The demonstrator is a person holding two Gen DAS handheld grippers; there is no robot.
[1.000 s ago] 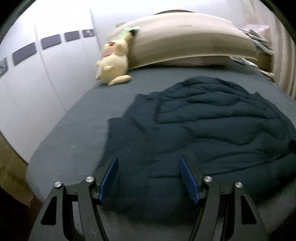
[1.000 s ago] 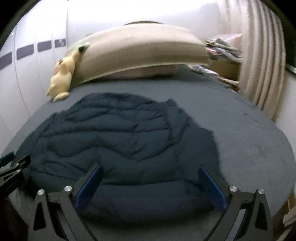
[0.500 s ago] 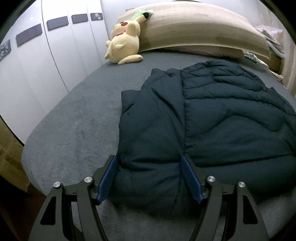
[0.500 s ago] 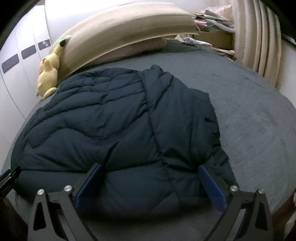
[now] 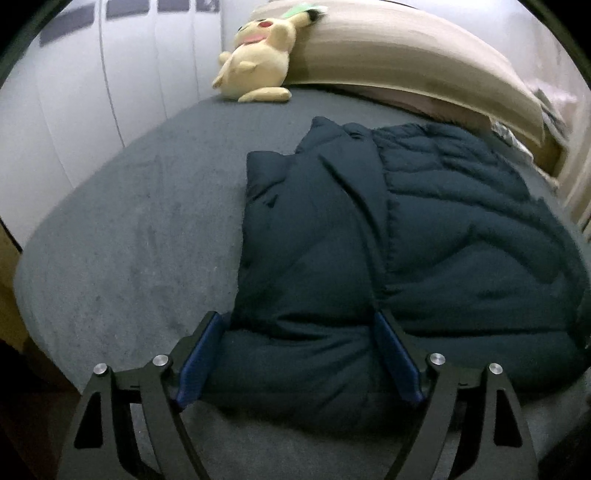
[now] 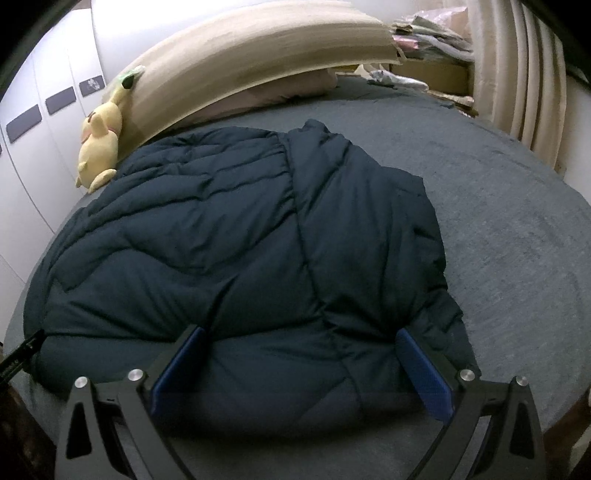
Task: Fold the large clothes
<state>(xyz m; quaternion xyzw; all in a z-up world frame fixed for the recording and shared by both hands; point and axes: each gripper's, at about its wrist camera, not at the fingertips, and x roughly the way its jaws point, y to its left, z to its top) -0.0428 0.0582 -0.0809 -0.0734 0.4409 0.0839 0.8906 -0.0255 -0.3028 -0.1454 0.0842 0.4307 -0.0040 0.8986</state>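
Observation:
A dark navy quilted puffer jacket (image 5: 406,251) lies spread on the grey bed (image 5: 129,229), sleeves folded in over the body. It also shows in the right wrist view (image 6: 229,251). My left gripper (image 5: 299,354) is open, its blue pads straddling the jacket's near left hem. My right gripper (image 6: 299,369) is open wide, its pads straddling the near right hem. Neither is clamped on the fabric.
A yellow plush toy (image 5: 258,62) leans on a long beige pillow (image 5: 406,55) at the head of the bed. White wardrobe doors (image 5: 92,92) stand at the left. Curtains (image 6: 524,74) and a pile of clutter (image 6: 428,33) are at the right.
Both grippers have moved forward and down to the jacket's near hem, so it now sits between their open pads. The jacket has not moved.

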